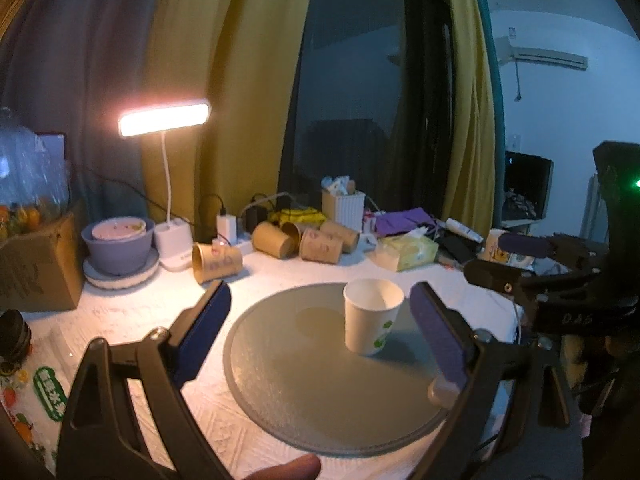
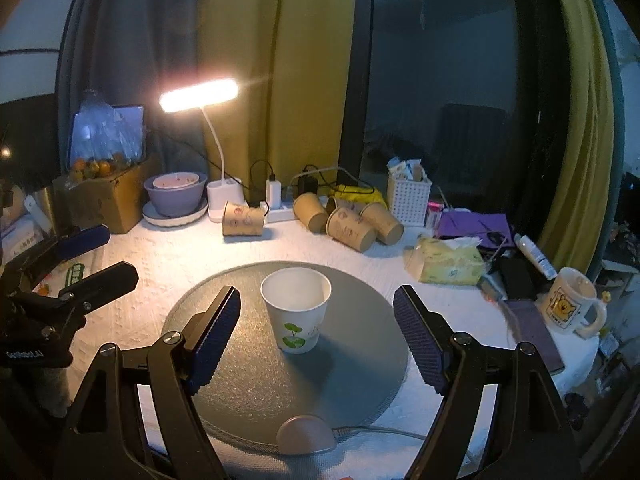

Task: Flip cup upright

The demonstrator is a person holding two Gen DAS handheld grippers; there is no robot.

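A white paper cup [image 1: 371, 320] with a green leaf print stands upright, mouth up, on a round grey mat [image 1: 304, 392]. It also shows in the right wrist view [image 2: 297, 313] on the mat [image 2: 248, 384]. My left gripper [image 1: 320, 320] is open and empty, with the cup just ahead between its blue pads, apart from them. My right gripper [image 2: 316, 320] is open and empty, with the cup between and just beyond its fingertips. The right gripper shows at the right of the left wrist view [image 1: 516, 260]; the left gripper shows at the left of the right wrist view [image 2: 108, 256].
Several brown paper cups [image 2: 348, 224] lie on their sides at the back, near a lit desk lamp [image 2: 200, 96] and power strip. A bowl on a plate [image 2: 176, 196] and cardboard box stand back left. A tissue pack [image 2: 448, 260] and mug [image 2: 572, 304] are right.
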